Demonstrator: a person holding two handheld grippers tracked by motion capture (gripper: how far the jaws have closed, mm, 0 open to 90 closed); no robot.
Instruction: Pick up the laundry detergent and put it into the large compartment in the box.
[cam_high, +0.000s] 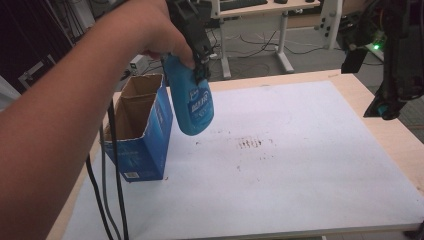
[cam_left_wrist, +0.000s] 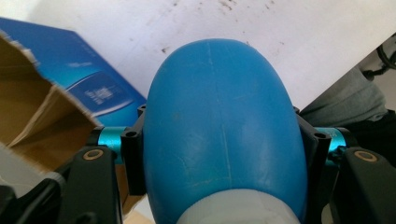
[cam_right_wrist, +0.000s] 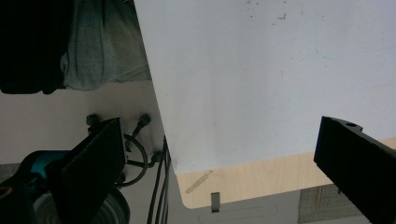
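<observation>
Bottle (cam_high: 192, 102): one only, blue plastic, rounded and smooth, with a faint moulding seam running down its middle in the left gripper view (cam_left_wrist: 219, 126) and pale printed lettering on its side in the high view. A pale grey band shows at its neck end, at the bottom of the left gripper view. It hangs in the air above the bench (cam_high: 300, 165), near the far left corner, with its rounded end pointing down and well clear of the surface.

One left tool (cam_high: 200, 60) clamps the bottle by its upper part, jaws pressed against both sides; a hand (cam_high: 145, 30) grips that tool from the left.

One box (cam_high: 142, 127), blue cardboard with a brown inside, stands open-topped near the bench's left edge, just beside the hanging bottle and not touching it. Its torn flaps also show at the left of the left gripper view (cam_left_wrist: 56, 93).

One right tool (cam_high: 395, 70) hovers off the bench's right edge; in the right gripper view its jaws (cam_right_wrist: 224, 154) stand wide apart with nothing between them.

White sheet (cam_high: 280, 110) covers most of the bench, with one patch of dark smudges (cam_high: 250, 143) near its middle.
</observation>
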